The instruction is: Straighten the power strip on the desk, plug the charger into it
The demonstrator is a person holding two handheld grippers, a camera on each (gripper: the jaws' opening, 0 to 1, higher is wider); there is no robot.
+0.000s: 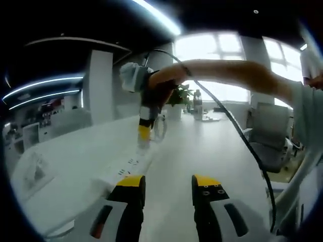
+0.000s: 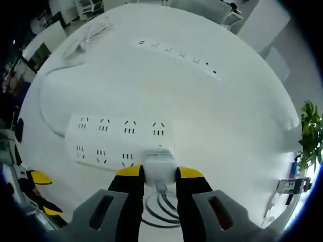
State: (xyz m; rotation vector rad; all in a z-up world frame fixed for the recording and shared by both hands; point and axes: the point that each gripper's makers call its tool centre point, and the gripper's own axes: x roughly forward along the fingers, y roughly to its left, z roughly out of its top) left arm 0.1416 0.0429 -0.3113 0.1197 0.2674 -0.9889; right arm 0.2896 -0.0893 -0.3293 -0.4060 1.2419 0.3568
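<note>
A wide white power strip (image 2: 121, 138) with two rows of sockets lies on the white desk (image 2: 242, 131). My right gripper (image 2: 159, 174) is shut on a white charger (image 2: 159, 160), which sits over the right end of the strip's near row; whether its pins are in is hidden. The charger's grey cable (image 2: 161, 209) coils below it. In the left gripper view the right gripper (image 1: 144, 132), held by a person's arm (image 1: 237, 73), points down onto the strip (image 1: 126, 169). My left gripper (image 1: 169, 184) hovers open over the desk beside the strip, holding nothing.
A second, slim power strip (image 2: 176, 53) lies farther off on the desk, with a white cable (image 2: 83, 38) past it. A potted plant (image 1: 179, 96) and bottles (image 1: 198, 103) stand at the far end. An office chair (image 1: 267, 136) is at the desk's right side.
</note>
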